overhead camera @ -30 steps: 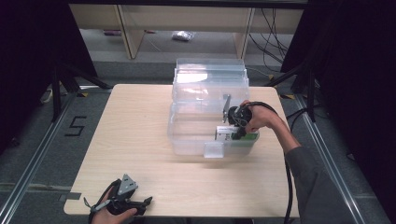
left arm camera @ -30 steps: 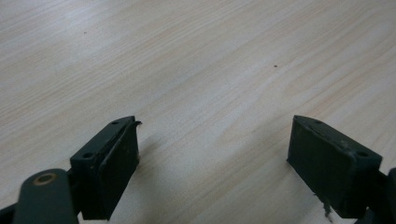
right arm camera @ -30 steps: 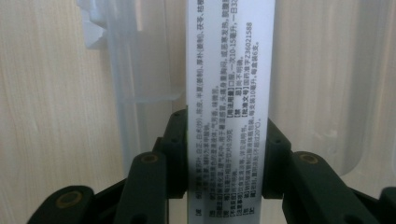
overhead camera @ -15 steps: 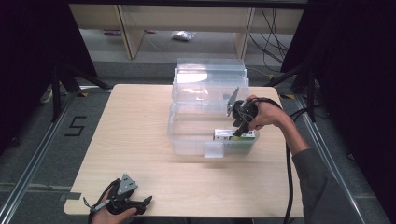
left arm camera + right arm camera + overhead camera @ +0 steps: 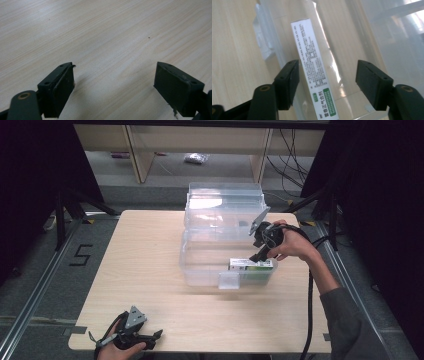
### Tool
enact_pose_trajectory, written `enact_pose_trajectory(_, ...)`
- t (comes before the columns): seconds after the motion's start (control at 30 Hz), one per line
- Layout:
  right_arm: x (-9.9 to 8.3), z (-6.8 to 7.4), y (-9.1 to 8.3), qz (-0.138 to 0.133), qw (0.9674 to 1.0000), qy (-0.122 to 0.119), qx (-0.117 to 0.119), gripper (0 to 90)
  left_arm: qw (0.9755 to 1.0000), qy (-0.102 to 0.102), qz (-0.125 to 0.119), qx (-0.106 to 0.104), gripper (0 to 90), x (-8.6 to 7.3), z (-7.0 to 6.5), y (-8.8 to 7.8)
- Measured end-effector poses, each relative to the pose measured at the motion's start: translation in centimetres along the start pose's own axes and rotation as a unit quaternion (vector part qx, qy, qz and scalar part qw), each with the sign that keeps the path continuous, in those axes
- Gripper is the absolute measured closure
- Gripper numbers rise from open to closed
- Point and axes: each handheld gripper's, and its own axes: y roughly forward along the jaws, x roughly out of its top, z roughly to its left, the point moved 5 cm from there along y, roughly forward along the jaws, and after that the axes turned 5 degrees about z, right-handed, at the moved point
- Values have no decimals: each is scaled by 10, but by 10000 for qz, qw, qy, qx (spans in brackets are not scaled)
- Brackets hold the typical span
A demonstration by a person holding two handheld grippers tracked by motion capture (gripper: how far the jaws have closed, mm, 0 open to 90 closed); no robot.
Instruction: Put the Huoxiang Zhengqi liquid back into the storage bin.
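One clear plastic bin [image 5: 200,265] with its lid [image 5: 223,210] swung up at the far side, standing on one light wooden desk [image 5: 145,265], right of the desk's middle. One white-and-green carton [image 5: 251,265] inside the bin, lying flat along the near wall at the bin's right end, long axis running left to right in the high view. In the right gripper view, same carton [image 5: 315,67] seen lengthwise, green-labelled end nearest the camera, printed white face up, other end pointing away toward the bin's far corner. Two grippers. Right gripper [image 5: 262,247] held in a hand [image 5: 292,245] just above the bin's right end, over the carton; fingers [image 5: 288,83] spread wide, apart from the carton, gripping nothing. Left gripper [image 5: 150,337] well apart from the bin, at the near left edge of the desk, held low in the other hand [image 5: 117,347]; fingers [image 5: 61,88] released, bare desk between them.
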Motion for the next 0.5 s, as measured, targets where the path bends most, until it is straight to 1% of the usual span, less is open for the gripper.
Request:
enact_pose_trajectory(0.03, 1, 1, -3, -110, 9999, 97, -70, 340, 10000, 18, -18, 4, 158, 0, 0, 0)
enact_pose_trajectory(0.07, 1, 1, -3, -110, 9999, 97, -70, 340, 10000, 18, -18, 4, 158, 0, 0, 0)
enact_pose_trajectory(0.1, 3, 2, -7, -265, 9993, 220, -123, 322, 10000, -4, -35, 1, 158, 0, -1, 1)
enact_pose_trajectory(0.13, 4, 2, -8, -323, 9990, 271, -126, 318, 10000, -50, -32, -18, 158, 0, -1, 0)
enact_pose_trajectory(0.17, 4, 4, -10, -369, 9985, 389, -116, 317, 10000, 8, -1, 6, 158, 0, 0, 0)
enact_pose_trajectory(0.2, 4, 4, -10, -369, 9985, 389, -116, 317, 10000, 8, -1, 6, 158, 0, 0, 0)
enact_pose_trajectory(0.23, 5, 2, -10, -427, 9979, 433, -211, 311, 9999, 71, -61, 43, 158, 1, 2, 1)
enact_pose_trajectory(0.27, 6, 5, -12, -579, 9960, 660, -166, 297, 9999, 61, -77, 52, 158, 1, 1, 1)
enact_pose_trajectory(0.3, 6, 6, -12, -659, 9956, 657, -126, 297, 9999, 87, -70, 53, 158, 0, 2, 1)
enact_pose_trajectory(0.33, 6, 7, -11, -688, 9948, 745, -133, 296, 9999, 112, -73, 56, 158, 1, 2, 1)
enact_pose_trajectory(0.37, 6, 8, -11, -690, 9946, 752, -180, 293, 10000, 38, -43, 34, 158, 0, 1, 1)
enact_pose_trajectory(0.4, 5, 10, -10, -694, 9939, 836, -162, 286, 10000, -13, 4, 7, 158, 0, 0, 0)
enact_pose_trajectory(0.43, 5, 11, -10, -710, 9937, 849, -171, 284, 10000, 21, -58, 34, 159, 0, 1, 1)
enact_pose_trajectory(0.47, 5, 14, -9, -720, 9935, 874, -133, 284, 10000, 21, -58, 34, 158, 0, 1, 1)
enact_pose_trajectory(0.5, 4, 13, -9, -745, 9938, 814, -150, 285, 10000, -36, -4, -18, 158, -1, -1, 1)
